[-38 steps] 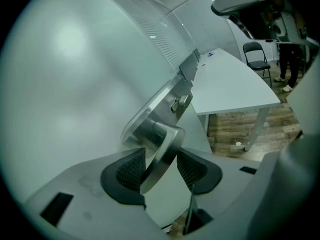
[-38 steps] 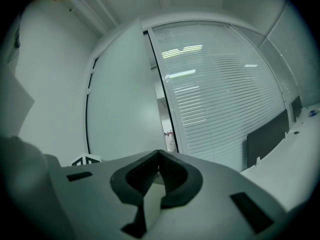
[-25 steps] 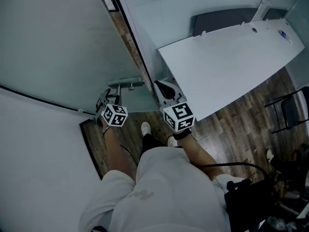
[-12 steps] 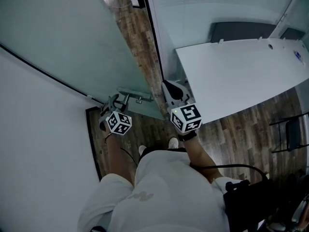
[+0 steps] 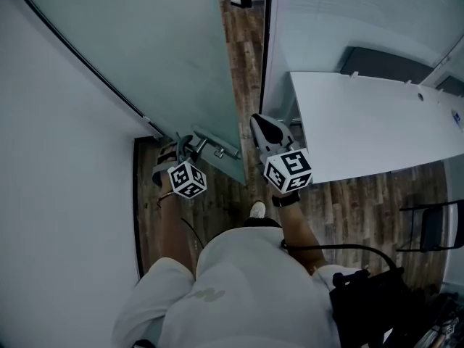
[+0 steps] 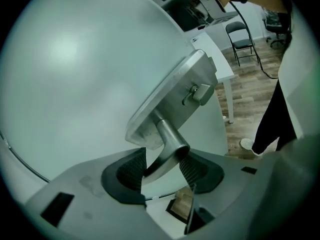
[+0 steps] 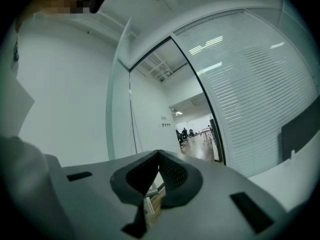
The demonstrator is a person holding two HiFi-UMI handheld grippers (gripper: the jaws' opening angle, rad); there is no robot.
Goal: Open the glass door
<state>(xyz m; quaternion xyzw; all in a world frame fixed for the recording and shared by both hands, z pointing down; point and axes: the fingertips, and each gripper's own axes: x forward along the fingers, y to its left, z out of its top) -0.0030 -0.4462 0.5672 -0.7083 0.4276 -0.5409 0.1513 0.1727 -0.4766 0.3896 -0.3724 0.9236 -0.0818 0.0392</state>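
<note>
The glass door (image 5: pixel 174 56) stands partly swung out of its frame. Its free edge sits near the middle of the head view, and a strip of wooden floor (image 5: pixel 246 35) shows between that edge and the fixed slatted glass wall (image 7: pixel 260 84). Low on the pane, close to the free edge, a metal plate (image 6: pixel 175 101) carries the lever handle (image 6: pixel 170 146).

The lever's long axis runs out from the plate and down into the mouth of the left gripper (image 6: pixel 162 168), crossing the gap at a slant. The ribbed pads (image 6: pixel 194 170) are drawn in narrow on either side of it, gripping the rounded end of the lever rather than its root. This gripper points downward at the handle from the person's side of the pane, so the door lies ahead of and above its jaws.

The right gripper (image 7: pixel 159 160) hangs just past the free edge, beside the door but apart from it. It looks through the opening into the room beyond, with its jaws pressed together on nothing. A white table (image 5: pixel 377 129) lies further to its right.

As I judge it, only the left hand is placed to drive the swing. The pull should go across the lever, toward the white wall (image 5: pixel 65 194) on the person's left, carrying the free edge away from the frame. A pull along the lever's axis risks the pads sliding off its end.
</note>
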